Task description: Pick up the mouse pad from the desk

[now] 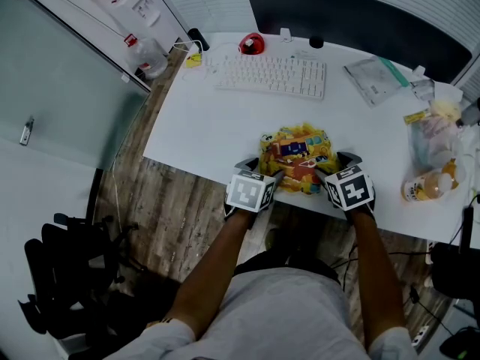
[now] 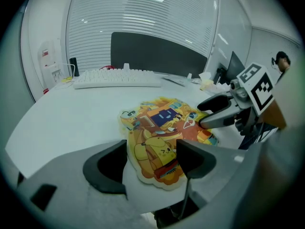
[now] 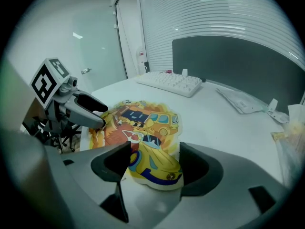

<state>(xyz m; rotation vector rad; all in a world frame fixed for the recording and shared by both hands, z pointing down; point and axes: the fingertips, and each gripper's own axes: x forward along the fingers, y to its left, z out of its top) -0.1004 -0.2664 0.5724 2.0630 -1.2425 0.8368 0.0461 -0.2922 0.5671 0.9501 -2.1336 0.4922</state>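
A white keyboard (image 1: 271,75) lies near the far edge of the desk (image 1: 210,133). A small red thing (image 1: 251,44) sits just behind it, toward its left end. A flat clear bag (image 1: 373,79) lies to the keyboard's right. More bags (image 1: 435,137) crowd the right edge. A dark panel (image 1: 360,21) stands behind the far edge. A black chair (image 1: 64,276) stands on the wood floor (image 1: 157,201), off the left edge.

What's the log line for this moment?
phase: pre-grasp | pad: on desk, near edge | left tool: open around pad edge | right tool: open around pad edge
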